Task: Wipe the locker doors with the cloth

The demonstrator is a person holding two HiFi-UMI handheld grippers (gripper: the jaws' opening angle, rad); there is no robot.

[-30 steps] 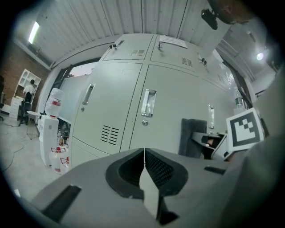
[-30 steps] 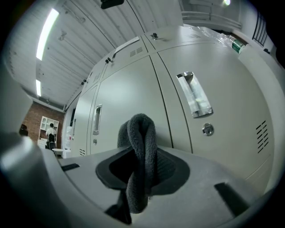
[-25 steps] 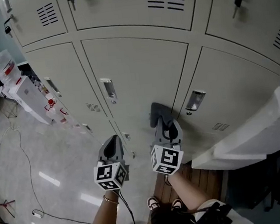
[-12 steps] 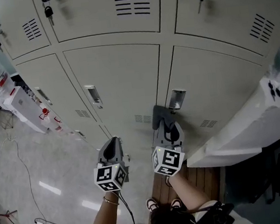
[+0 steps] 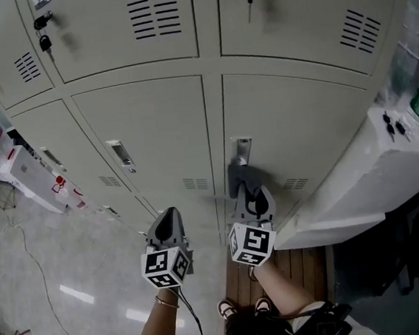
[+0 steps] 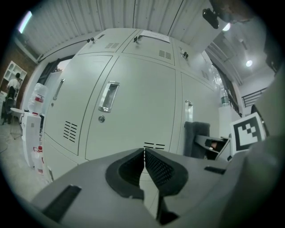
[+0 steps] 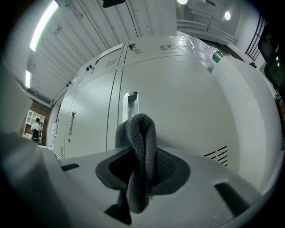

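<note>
Since a second ago the right gripper point(image 5: 252, 194) and its cloth point(image 5: 238, 173) have slid rightward along the locker doors point(image 5: 153, 124). The handle point(image 5: 242, 151), which then stood up and to their right, now sits straight above the cloth.

Far left of the handle, low by the floor point(image 5: 50, 276), stands a white dispenser point(image 5: 25, 169) with red marks. A thin cable point(image 5: 25, 242) trails over the floor there. One door left of the handle is a second handle point(image 5: 121, 156). Below and left of the handle, the left gripper point(image 5: 170, 213) points at the doors. Its jaws are pressed together with nothing between them, clear of the metal.

The right gripper's jaws are clamped on the dark grey cloth point(image 7: 141, 133), which is folded over and stands up past the tips. In the right gripper view the fold overlaps the foot of the handle point(image 7: 130, 103). Whether it touches the door I cannot tell.

Right of the handle a white machine point(image 5: 375, 183) juts out beside the lockers. Below the handle, wooden boards point(image 5: 297, 261) lie under the person's shoes point(image 5: 228, 306).
</note>
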